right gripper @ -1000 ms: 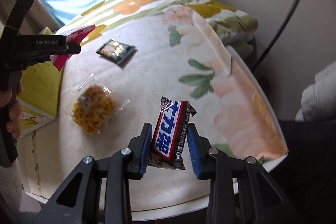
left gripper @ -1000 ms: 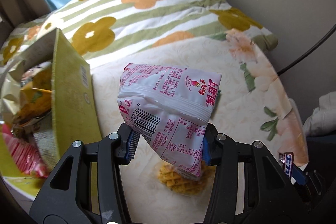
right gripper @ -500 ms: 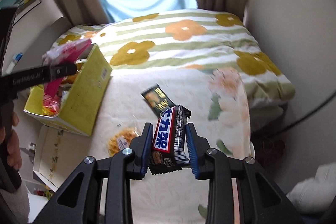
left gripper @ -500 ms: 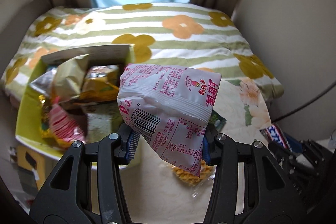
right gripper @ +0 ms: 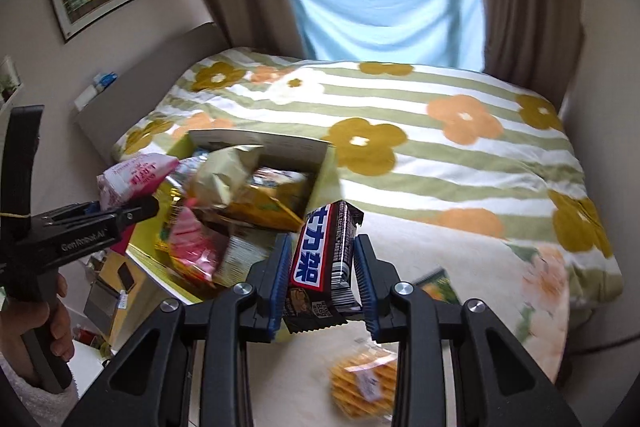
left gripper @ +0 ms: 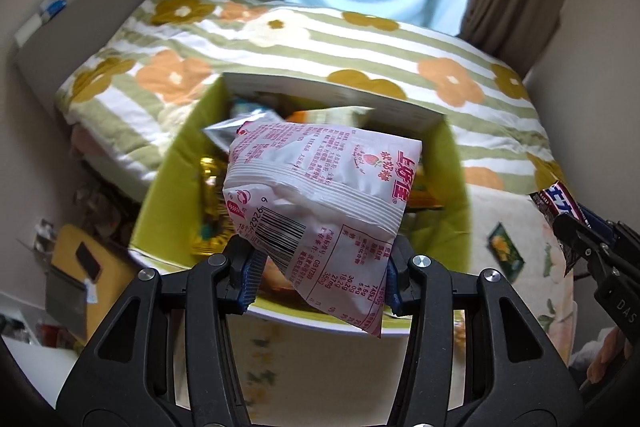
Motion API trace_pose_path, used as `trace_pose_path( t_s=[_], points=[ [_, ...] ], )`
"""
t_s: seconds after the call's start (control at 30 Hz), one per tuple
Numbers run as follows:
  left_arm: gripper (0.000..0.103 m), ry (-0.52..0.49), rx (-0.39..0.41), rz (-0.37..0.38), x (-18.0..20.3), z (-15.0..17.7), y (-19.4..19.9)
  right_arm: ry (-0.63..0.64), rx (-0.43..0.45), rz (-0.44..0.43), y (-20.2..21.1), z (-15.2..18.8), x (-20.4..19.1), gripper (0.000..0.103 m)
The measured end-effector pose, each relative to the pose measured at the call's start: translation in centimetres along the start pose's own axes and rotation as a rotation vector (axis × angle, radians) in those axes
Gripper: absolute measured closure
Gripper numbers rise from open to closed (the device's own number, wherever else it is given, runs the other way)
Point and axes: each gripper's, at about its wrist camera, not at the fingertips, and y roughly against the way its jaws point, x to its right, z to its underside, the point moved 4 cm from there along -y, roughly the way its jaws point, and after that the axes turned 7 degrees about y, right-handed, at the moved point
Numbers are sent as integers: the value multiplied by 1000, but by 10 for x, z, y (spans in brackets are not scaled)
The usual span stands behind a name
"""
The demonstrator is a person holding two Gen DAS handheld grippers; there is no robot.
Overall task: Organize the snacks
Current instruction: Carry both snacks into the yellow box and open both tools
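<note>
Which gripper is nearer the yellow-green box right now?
Left. The left gripper holds the pink-and-white snack bag over the yellow-green box; the right gripper, gripping the chocolate bar, sits off the box's right side.

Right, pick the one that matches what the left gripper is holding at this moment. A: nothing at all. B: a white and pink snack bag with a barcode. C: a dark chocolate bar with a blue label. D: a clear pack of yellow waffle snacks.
B: the left gripper is shut on the white and pink snack bag, barcode facing the camera, above the open yellow-green box.
</note>
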Motion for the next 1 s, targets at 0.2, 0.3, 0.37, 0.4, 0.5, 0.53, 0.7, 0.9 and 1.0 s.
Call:
trace_pose_path(
  t_s=[0.2, 0.3, 0.37, 0.4, 0.5, 0.53, 0.7, 0.9, 1.0],
  points=[
    [59, 13, -61, -9, -51, -6, -37, 59, -27, -37, -48, -22, -55, 74],
    [59, 4, -95, 4, -65, -2, -53, 53, -57, -55, -69, -23, -72, 74],
    [59, -2, -111, 14, -71, -1, -61, 42, -82, -56, -83, -22, -82, 74],
    [59, -6, -120, 21, -75, -1, -66, 35, -93, -55, -89, -21, -85, 74],
    [59, -17, -144, 36, -80, 4, -78, 18, -121, -41, -100, -14, -89, 74],
    [59, -22, -152, 41, -80, 5, -81, 10, -130, -37, -103, -11, -89, 74],
    [18, 9, -143, 106, -84, 9, -79, -29, -166, -33, -109, -3, -82, 74],
    [0, -15, -81, 71, -81, 13, -57, -29, -175, -46, -105, 0, -73, 74],
    [0, -22, -74, 60, -79, 15, -52, -28, -169, -53, -101, -2, -71, 74]
  ],
)
